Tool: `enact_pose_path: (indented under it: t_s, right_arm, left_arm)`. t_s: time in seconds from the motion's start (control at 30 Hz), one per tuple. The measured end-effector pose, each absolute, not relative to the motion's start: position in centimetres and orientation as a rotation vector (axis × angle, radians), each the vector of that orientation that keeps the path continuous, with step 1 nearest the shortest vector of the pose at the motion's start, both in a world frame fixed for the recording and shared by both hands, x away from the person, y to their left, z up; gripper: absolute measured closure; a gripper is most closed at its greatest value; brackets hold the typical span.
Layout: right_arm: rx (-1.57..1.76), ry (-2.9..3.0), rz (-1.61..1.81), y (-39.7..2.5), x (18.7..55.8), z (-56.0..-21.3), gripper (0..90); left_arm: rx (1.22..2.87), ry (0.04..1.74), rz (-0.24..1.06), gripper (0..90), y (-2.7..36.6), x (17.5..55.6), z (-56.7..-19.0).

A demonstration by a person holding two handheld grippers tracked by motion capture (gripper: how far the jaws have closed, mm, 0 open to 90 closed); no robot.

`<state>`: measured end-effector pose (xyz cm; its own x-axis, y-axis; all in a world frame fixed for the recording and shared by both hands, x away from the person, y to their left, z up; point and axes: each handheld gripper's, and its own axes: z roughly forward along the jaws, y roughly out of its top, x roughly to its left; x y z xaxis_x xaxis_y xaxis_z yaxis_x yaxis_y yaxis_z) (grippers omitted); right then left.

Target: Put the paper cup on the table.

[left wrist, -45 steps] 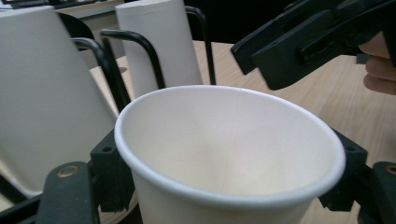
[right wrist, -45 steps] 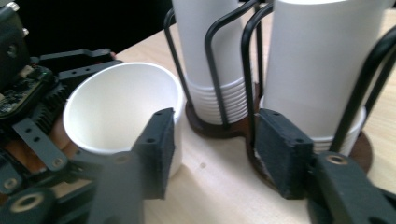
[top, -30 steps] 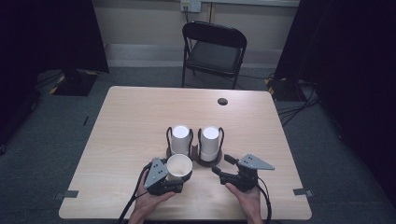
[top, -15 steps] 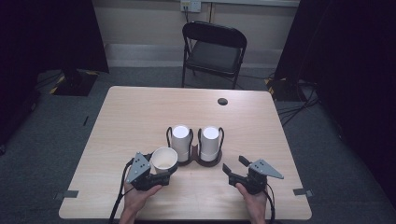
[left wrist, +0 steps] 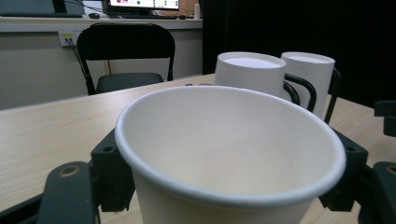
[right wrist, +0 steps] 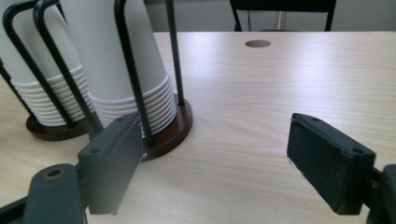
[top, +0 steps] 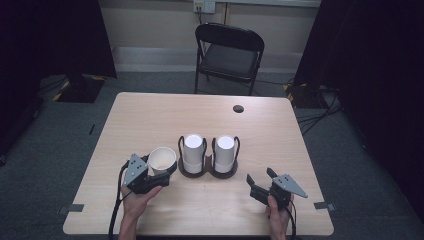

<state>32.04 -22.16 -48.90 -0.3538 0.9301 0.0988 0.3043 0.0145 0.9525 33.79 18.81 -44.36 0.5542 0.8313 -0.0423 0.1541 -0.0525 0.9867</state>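
An empty white paper cup (top: pixel 162 159) is upright in my left gripper (top: pixel 164 170), whose jaws are shut on its sides, left of the cup holder. In the left gripper view the cup (left wrist: pixel 229 154) sits close up, clamped in the left gripper (left wrist: pixel 231 175). Two stacks of upside-down white cups (top: pixel 193 149) (top: pixel 225 150) stand in a black wire holder with a dark base (top: pixel 207 172). My right gripper (top: pixel 259 186) is open near the front right, with nothing between its jaws. The right gripper (right wrist: pixel 219 163) faces the nearer stack (right wrist: pixel 126 60) from a short distance.
A black folding chair (top: pixel 229 52) stands beyond the table's far edge. A round cable hole (top: pixel 238 108) lies in the far right of the tabletop (top: pixel 150 120). Bare wood lies behind the holder and at the front centre.
My left gripper has carried the paper cup leftward, away from the holder. The right gripper has drawn back to the right and stays open.
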Motion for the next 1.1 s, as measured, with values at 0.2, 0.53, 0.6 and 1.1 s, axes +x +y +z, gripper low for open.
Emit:
enact_pose_path:
  t_s: [0.2, 0.53, 0.6, 1.1]
  right_arm:
    - [1.257, 1.640, 1.321, -22.5, 31.9, -49.3, 17.4]
    - [1.238, 1.613, 1.339, -22.5, 31.7, -49.5, 15.0]
    - [1.230, 1.608, 1.328, -22.4, 31.6, -49.5, 13.8]
    - [1.206, 1.581, 1.307, -22.1, 31.3, -49.5, 13.6]
  left_arm:
    - [1.558, 0.887, 0.716, 23.2, 19.1, 34.8, -44.1]
    - [1.551, 0.911, 0.765, 23.1, 19.5, 36.9, -43.6]
    - [1.547, 0.909, 0.778, 23.0, 19.4, 37.2, -43.6]
    - [1.582, 0.937, 0.803, 22.4, 18.9, 39.9, -43.5]
